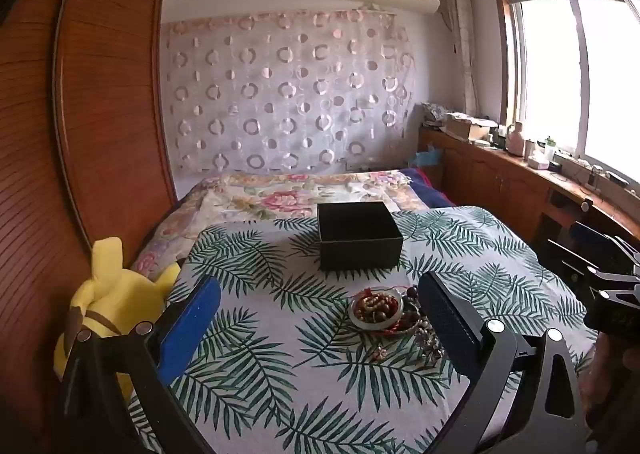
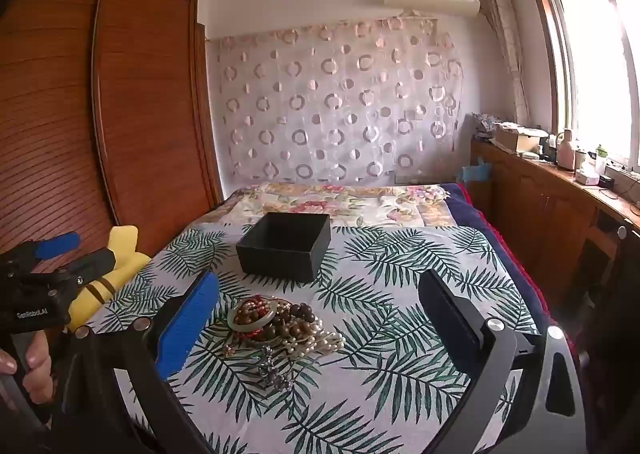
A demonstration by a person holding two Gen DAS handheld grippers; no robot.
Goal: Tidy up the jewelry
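Bare cloth (image 2: pixel 400 274) lies between black box (image 2: pixel 286 246) and jewelry pile (image 2: pixel 280 324).

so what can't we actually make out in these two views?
- Black box interior: left wrist view shows none of it; right wrist view only its dark far walls.
- Jewelry pile: left wrist view, right side hidden behind the left gripper's black finger.
- Small silver piece: too small to identify.

Jewelry pile (image 2: pixel 280 324): beads, pearls and a pale bangle (image 1: pixel 375 310) lying tangled on the leaf-print cloth.
Black box (image 2: pixel 285 246): sitting open, upright, just behind the pile.
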